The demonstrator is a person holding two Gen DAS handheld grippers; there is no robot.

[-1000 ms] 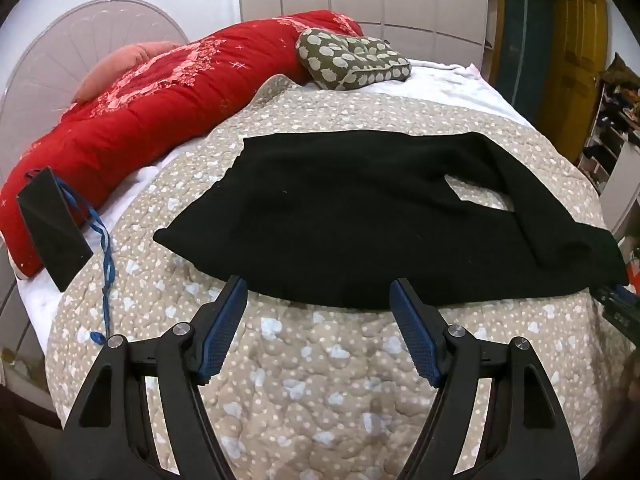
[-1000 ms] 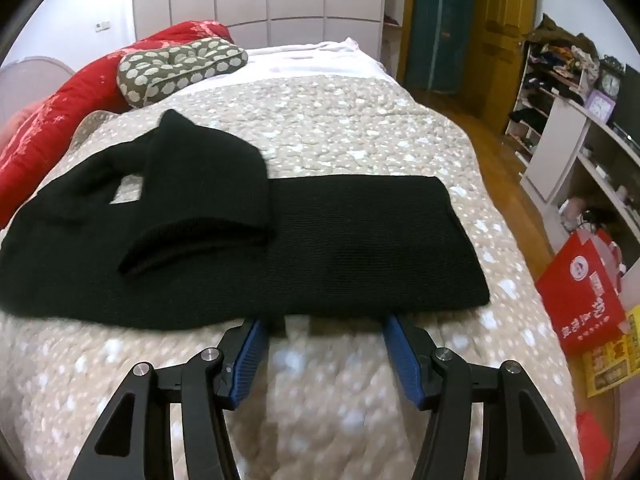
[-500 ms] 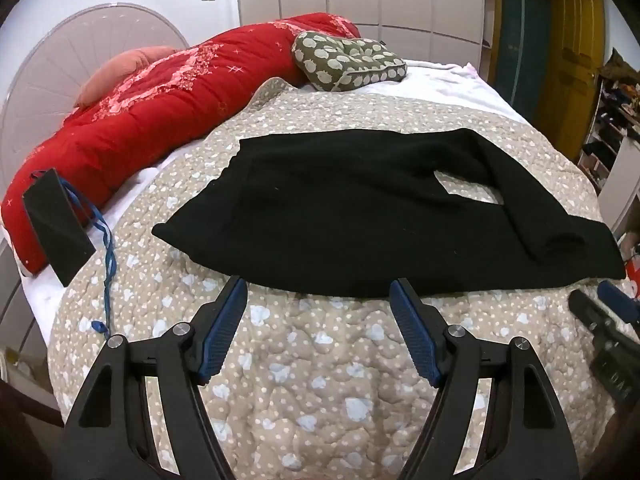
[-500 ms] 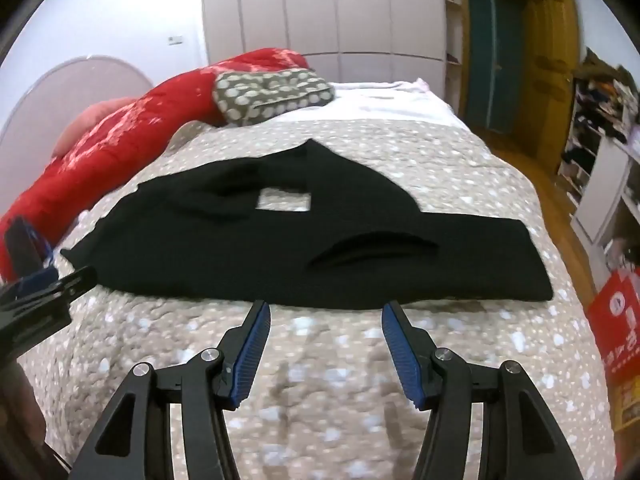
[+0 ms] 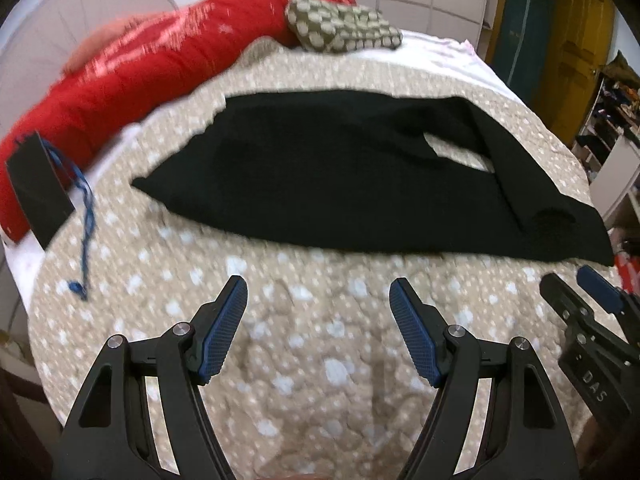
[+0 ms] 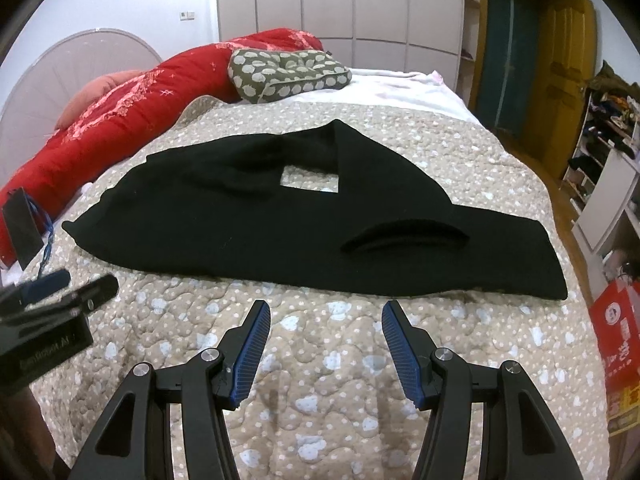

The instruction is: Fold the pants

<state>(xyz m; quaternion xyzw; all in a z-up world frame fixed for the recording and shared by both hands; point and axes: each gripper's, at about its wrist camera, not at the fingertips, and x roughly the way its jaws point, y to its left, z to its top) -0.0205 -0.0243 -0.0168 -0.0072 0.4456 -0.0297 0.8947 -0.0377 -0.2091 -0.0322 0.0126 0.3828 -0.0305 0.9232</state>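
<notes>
Both claws are off the cloth: the left gripper hangs with its jaws spread wide and nothing between them, and the right gripper is just the same, blue pads apart over bare quilt. Just ahead of both lie the black pants, stretched across the bed, one leg already laid over the other so a small window of quilt shows through near the crotch. A fold looks to be in, by my reading, but it's loose: the upper leg sits askew, and the garment is long from waist end to cuff end. What's left, I'd judge, is doubling it lengthwise. Beyond them, the spotted pillow and red duvet sit well clear.
</notes>
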